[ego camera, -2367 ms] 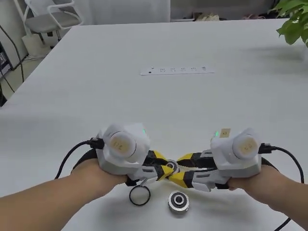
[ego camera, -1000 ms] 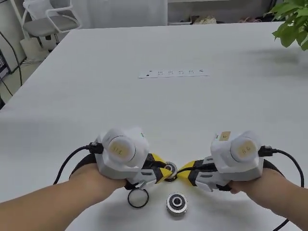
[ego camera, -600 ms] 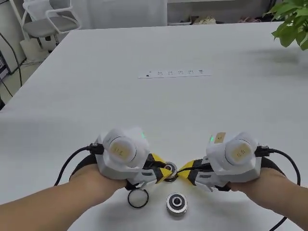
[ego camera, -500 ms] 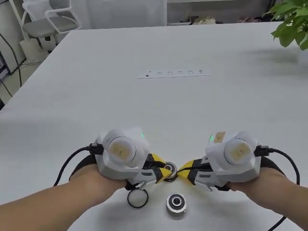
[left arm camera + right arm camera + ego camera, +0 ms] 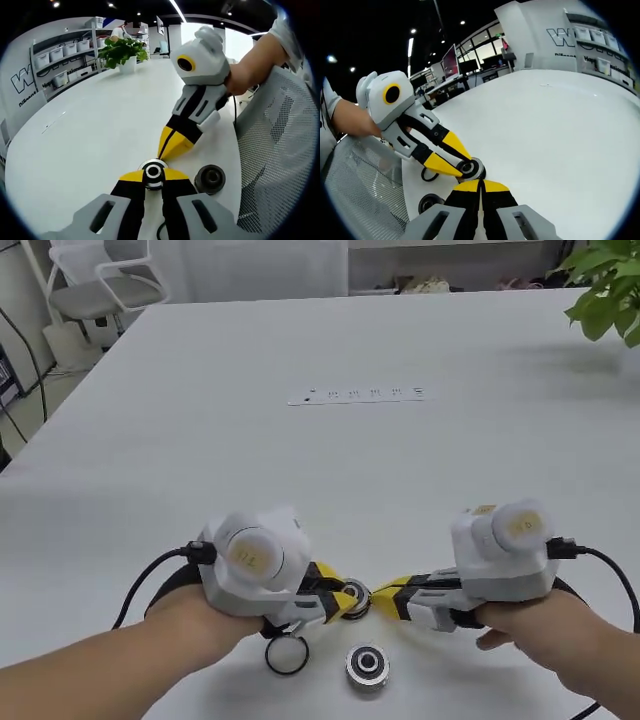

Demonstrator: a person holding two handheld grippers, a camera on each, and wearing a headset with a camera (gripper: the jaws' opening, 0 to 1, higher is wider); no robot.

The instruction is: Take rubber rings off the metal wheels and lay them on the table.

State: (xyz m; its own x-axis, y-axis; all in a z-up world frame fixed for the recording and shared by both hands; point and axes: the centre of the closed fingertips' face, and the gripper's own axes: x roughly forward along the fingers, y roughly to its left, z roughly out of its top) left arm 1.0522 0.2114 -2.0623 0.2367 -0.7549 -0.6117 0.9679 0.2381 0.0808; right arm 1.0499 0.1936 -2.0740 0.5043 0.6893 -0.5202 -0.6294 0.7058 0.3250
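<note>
Fingers (image 5: 132, 176) of both grippers meet just beyond a freed rubber ring (image 5: 287, 654) and a bare wheel (image 5: 367, 664) on the table (image 5: 320, 470): one removal done. Left gripper (image 5: 338, 603) clamps a second wheel (image 5: 353, 592); right gripper (image 5: 384, 592), jaws pressed together, touches its rim. Its ring seemingly is not yet off and laid down. Farther off lies a power strip (image 5: 357, 394).

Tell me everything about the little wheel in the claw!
The wheel is small and round, with a shiny metal middle, a hole at its centre and a black band around its rim. The left claw pinches it between its yellow tips, over the white table. The right claw has its tips closed, and they touch the wheel's edge from the other side.
</note>
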